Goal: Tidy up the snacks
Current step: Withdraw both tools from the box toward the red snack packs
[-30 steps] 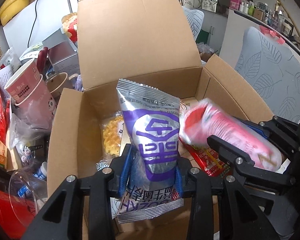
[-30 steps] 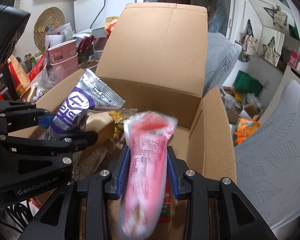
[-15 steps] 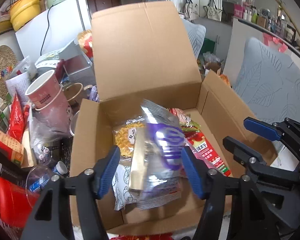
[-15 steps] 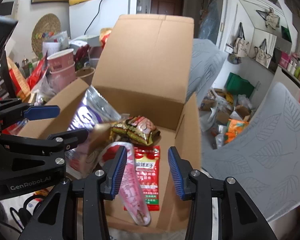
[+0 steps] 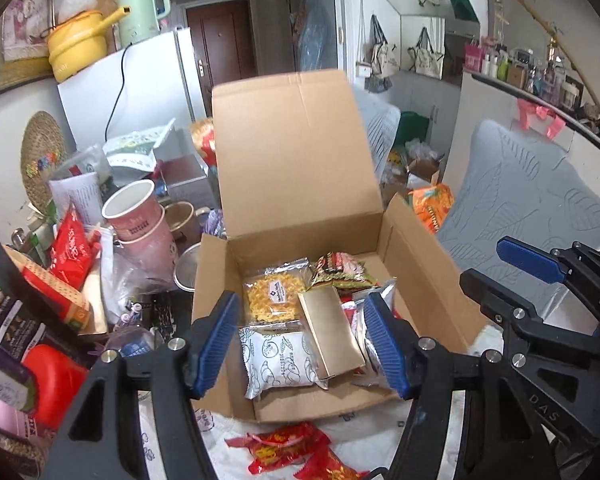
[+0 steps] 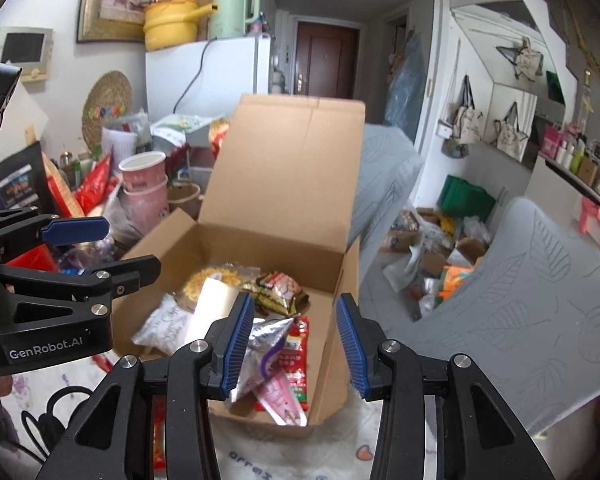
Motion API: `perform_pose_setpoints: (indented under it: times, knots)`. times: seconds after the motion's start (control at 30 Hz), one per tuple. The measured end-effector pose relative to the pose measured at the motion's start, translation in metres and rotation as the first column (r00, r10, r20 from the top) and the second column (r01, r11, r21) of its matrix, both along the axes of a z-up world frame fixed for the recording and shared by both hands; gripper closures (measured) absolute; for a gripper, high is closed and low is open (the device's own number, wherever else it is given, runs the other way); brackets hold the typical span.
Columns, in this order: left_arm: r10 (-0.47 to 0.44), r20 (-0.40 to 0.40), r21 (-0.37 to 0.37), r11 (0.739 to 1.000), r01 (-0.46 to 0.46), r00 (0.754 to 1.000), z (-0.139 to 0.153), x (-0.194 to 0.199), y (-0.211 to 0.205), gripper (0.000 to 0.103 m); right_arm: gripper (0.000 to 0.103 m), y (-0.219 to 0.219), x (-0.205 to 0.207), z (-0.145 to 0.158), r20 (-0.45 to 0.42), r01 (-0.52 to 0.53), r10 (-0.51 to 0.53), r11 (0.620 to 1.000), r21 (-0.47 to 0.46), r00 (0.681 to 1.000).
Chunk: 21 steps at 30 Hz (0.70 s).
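An open cardboard box [image 5: 412,248] holds several snack packets: a yellow bag [image 5: 272,292], a white packet [image 5: 278,360] and a gold packet [image 5: 330,328]. My left gripper [image 5: 300,298] hangs open above the box's near side with nothing between its fingers. In the right wrist view, a silver-and-purple packet [image 6: 264,344] and a pink-red packet [image 6: 280,396] lie in the box [image 6: 348,280] on a red sachet [image 6: 296,352]. Above them my right gripper [image 6: 295,300] is open and holds nothing. Each gripper shows in the other's view: the right gripper [image 5: 484,260] and the left gripper [image 6: 130,244].
The box's tall back flap [image 5: 292,152] stands upright. Stacked pink paper cups [image 5: 136,216] and crowded clutter fill the left. Red packets [image 5: 284,448] lie on the cloth before the box. A grey leaf-patterned chair back [image 5: 520,184] stands at the right.
Both grippers opened and let go; the silver-purple and pink-red packets dropped into the box. Both grippers then rose and drew back from the box.
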<state>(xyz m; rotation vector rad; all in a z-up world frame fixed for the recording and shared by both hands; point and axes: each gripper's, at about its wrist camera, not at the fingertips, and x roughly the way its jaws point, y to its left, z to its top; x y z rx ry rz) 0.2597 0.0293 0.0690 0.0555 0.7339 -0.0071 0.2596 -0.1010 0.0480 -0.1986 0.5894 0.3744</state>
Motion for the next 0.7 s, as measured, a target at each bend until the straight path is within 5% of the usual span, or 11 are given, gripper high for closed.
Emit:
perform_pose_setpoints:
  times: [0.23,0.7]
  knots:
    - [-0.007,0.053,-0.01,1.0,0.008,0.999,0.026,-0.035,-0.003,0.039,0.06,-0.006,-0.037,0.027,0.064,-0.014,0.014,1.0,0.013,0.998]
    - [-0.015,0.136,-0.019,1.0,0.018,0.991,0.05,-0.118,-0.008,0.039,0.044,-0.025,-0.112,0.051,0.128,-0.042,0.034,0.997,0.061,0.991]
